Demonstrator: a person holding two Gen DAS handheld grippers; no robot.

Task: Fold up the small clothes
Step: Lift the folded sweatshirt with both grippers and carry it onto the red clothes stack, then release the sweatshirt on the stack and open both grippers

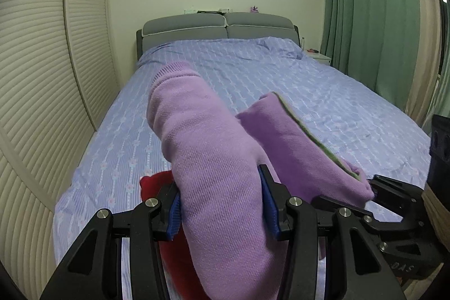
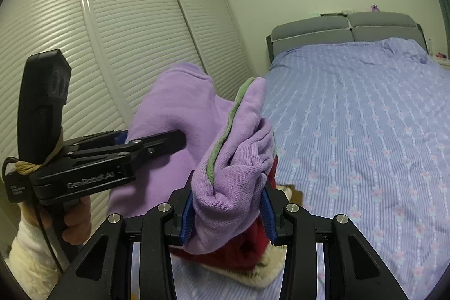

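From my left wrist camera, my left tool (image 1: 220, 204) is clamped on a thick fold of the soft lilac knitted garment (image 1: 197, 131), its blue pads pressing the cloth from both sides with the jaws held part-way apart by the bulk. The garment is lifted above the near end of the bed with the pale blue patterned cover (image 1: 309, 92) and bulges up and away from me. To the right, my right tool (image 1: 374, 189) pinches the other end of the same garment, where a green trim edge (image 1: 317, 142) runs along the fold. A red knitted garment (image 1: 153, 184) lies on the bed below, just left of my near jaw. White louvred wardrobe doors (image 1: 36, 75) line the left, a grey padded headboard (image 1: 216, 30) stands at the far end, and green curtains (image 1: 365, 4) hang at the right. From my right wrist camera, my right tool (image 2: 227, 208) is likewise closed on a bunched fold of the lilac garment (image 2: 242, 159), jaws part-way apart around the cloth, the green trim (image 2: 225, 137) running up the fold. At left, my left tool (image 2: 157, 144) grips the far part of the garment, held by my hand (image 2: 76, 221) in a cream sleeve (image 2: 25, 252). The red garment (image 2: 242, 246) sits under the lilac one, on a cream fluffy piece of cloth (image 2: 264, 274) at the near edge of the bed (image 2: 365, 131).
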